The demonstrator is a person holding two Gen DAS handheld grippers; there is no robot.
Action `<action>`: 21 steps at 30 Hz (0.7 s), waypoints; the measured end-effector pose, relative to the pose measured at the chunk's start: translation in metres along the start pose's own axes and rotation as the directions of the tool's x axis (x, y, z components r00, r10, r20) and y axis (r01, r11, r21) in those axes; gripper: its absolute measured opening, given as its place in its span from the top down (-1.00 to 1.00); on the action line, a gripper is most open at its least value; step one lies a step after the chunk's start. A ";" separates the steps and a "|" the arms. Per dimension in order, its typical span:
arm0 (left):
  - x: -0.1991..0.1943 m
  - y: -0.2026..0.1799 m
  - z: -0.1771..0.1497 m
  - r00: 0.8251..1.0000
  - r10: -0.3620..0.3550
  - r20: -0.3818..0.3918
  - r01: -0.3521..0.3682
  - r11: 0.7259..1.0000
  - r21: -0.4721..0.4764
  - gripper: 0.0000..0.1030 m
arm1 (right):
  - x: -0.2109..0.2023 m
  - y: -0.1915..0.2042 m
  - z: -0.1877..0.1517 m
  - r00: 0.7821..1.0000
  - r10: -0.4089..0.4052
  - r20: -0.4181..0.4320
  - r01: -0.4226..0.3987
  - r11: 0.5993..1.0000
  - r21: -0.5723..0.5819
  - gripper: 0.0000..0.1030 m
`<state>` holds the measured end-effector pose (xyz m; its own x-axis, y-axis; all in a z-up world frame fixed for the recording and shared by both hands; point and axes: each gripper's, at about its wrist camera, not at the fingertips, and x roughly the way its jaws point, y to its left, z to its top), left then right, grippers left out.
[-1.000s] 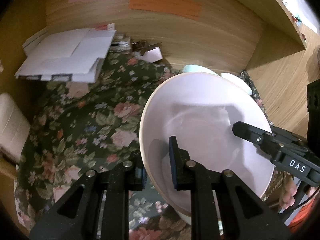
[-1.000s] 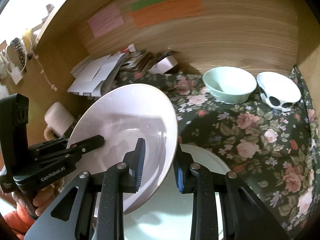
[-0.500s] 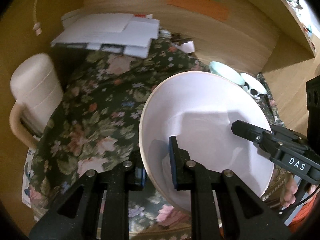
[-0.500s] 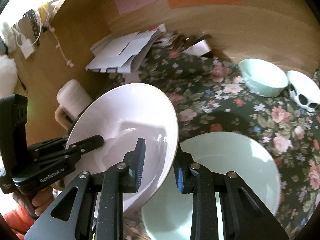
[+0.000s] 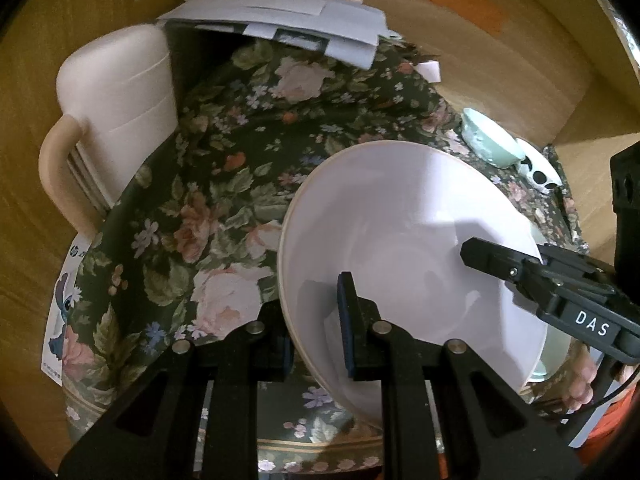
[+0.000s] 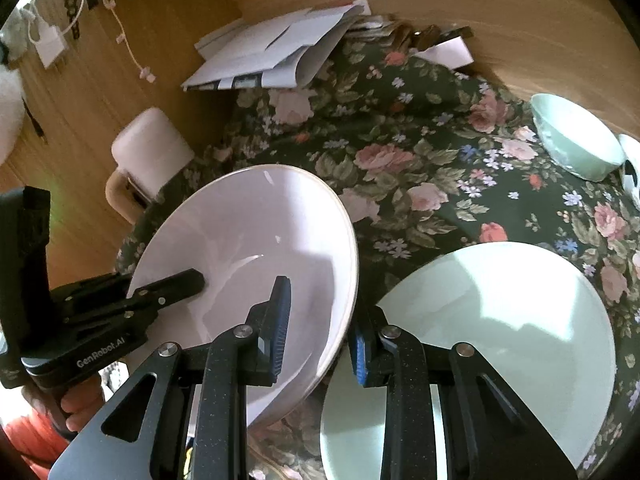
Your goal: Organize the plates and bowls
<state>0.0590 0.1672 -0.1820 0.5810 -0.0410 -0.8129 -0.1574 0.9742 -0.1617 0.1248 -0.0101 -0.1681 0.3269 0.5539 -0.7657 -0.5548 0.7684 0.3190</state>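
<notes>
At the left of the right wrist view a cream mug (image 6: pixel 150 156) is seen by the wooden wall, with the left gripper (image 6: pixel 176 286) clamped on the left rim of the large white bowl (image 6: pixel 256 248), which is held tilted above the floral cloth (image 6: pixel 420 152). In the centre the right gripper (image 6: pixel 320 340) is clamped on the bowl's right rim, one pad inside and one outside. To the right a pale green plate (image 6: pixel 500 320) is seen flat on the cloth, and a small green bowl (image 6: pixel 576 140) is seen at the upper right

The pale green plate (image 6: pixel 500 332) is running off the bottom edge, partly behind the right tool (image 6: pixel 318 334); the patterned bowl (image 6: pixel 632 168) is being cropped at right.
</notes>
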 end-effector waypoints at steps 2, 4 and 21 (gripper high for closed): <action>0.002 0.005 0.000 1.000 0.001 -0.003 -0.001 1.000 -0.015 0.65 | 0.005 0.001 0.002 1.000 0.005 -0.013 -0.005 1.000 -0.005 0.53; 0.004 0.009 0.000 1.000 0.002 -0.006 -0.002 1.000 -0.030 0.65 | 0.010 0.002 0.003 1.000 0.008 -0.025 -0.008 1.000 -0.010 0.53; 0.004 0.016 0.005 0.999 0.043 0.014 -0.042 0.999 -0.030 0.63 | 0.010 0.005 0.004 0.998 -0.055 0.008 0.055 0.997 -0.049 0.23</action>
<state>0.0623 0.1835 -0.1848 0.5845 0.0036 -0.8114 -0.2055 0.9681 -0.1437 0.1281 0.0009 -0.1720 0.3634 0.5134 -0.7774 -0.5725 0.7813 0.2484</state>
